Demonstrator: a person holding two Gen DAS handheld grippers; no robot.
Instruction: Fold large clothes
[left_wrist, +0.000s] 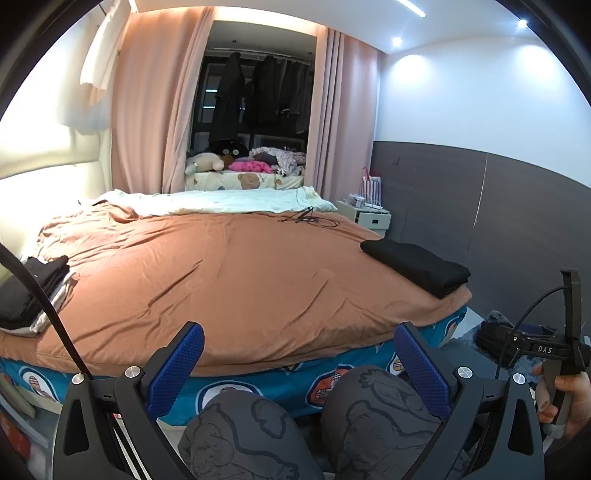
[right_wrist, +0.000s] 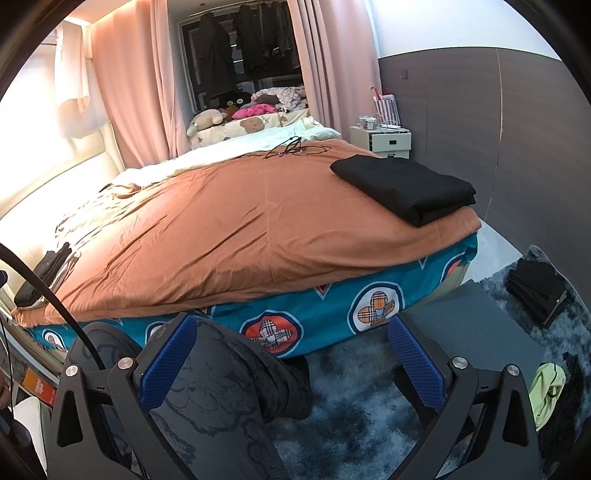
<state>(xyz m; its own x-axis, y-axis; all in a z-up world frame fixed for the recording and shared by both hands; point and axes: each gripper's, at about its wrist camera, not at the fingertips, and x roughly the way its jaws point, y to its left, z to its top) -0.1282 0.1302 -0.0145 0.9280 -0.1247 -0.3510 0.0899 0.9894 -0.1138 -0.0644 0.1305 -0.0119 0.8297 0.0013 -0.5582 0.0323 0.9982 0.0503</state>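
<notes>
A: What fills the scene?

B: A bed (left_wrist: 236, 280) under an orange-brown cover (right_wrist: 229, 229), with a blue patterned sheet (right_wrist: 332, 314) along its near side.

A: And the clothes?

B: A folded black garment (right_wrist: 404, 188) lies on the bed's right near corner. A stack of dark folded clothes (left_wrist: 27, 291) sits at the left edge. On the grey rug (right_wrist: 354, 391) to the right, another dark folded pile (right_wrist: 537, 291) and a yellow-green garment (right_wrist: 546, 391).

A: How are the hands posed?

B: Both sit low, short of the bed, over the person's knees (left_wrist: 295, 424) in grey printed trousers. The left gripper (left_wrist: 299, 365) points level across the mattress, its blue fingers (left_wrist: 177, 369) spread wide, grasping nothing. The right gripper (right_wrist: 291, 358) tilts down toward the rug, fingers (right_wrist: 415, 360) likewise released and empty. In the left view the right hand (left_wrist: 561, 395) wraps that tool's handle at the far right.
</notes>
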